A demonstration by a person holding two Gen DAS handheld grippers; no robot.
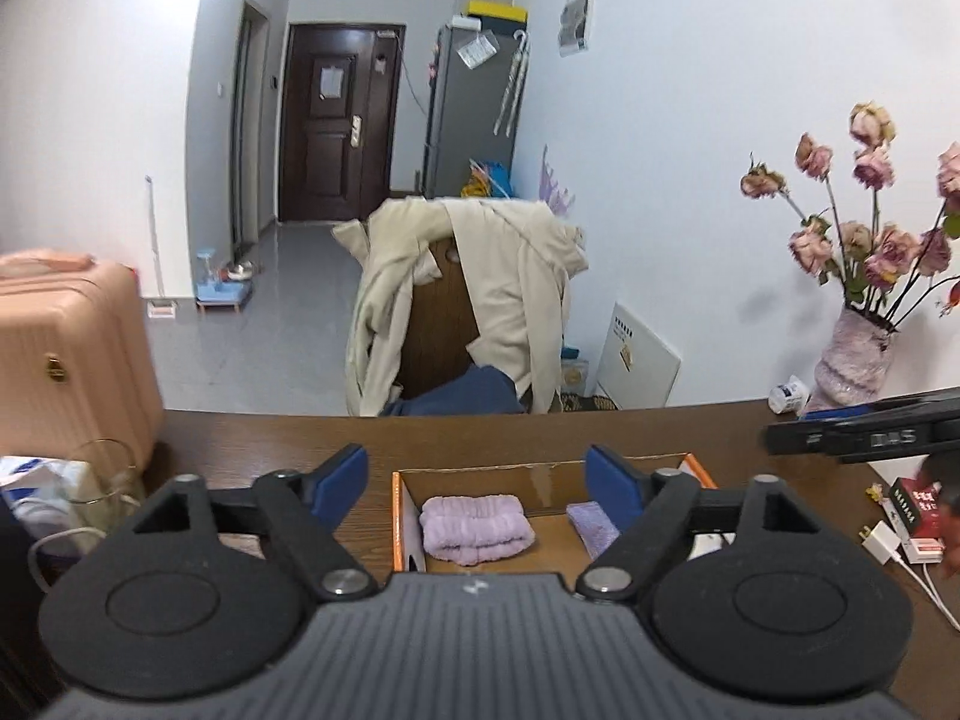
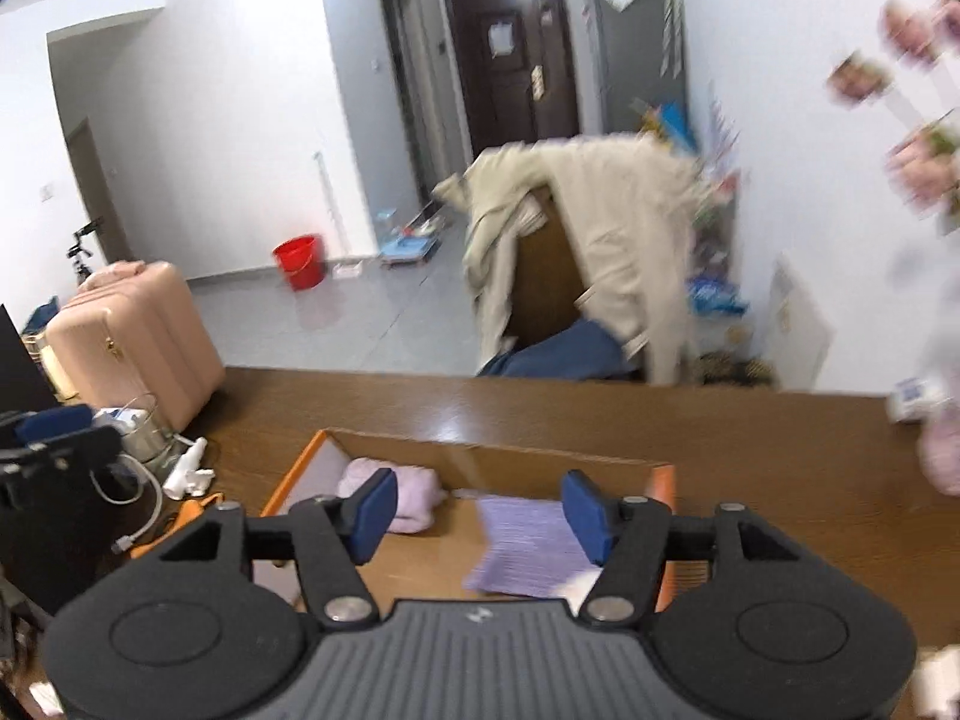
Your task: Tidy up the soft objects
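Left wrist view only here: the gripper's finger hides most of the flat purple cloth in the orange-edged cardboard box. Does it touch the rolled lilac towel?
Observer: No. In the right wrist view the flat purple cloth lies spread in the orange-edged cardboard box, with bare cardboard between it and the rolled lilac towel.
Operator: And the right gripper? I see only its edge.
Observer: The right gripper is open, with nothing between its pads.

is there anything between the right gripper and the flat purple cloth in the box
Nothing visible stands in the way. The right gripper is open and empty above the cardboard box, and the flat purple cloth lies uncovered on the box floor right below its jaws. The rolled lilac towel sits apart, towards the box's left side.
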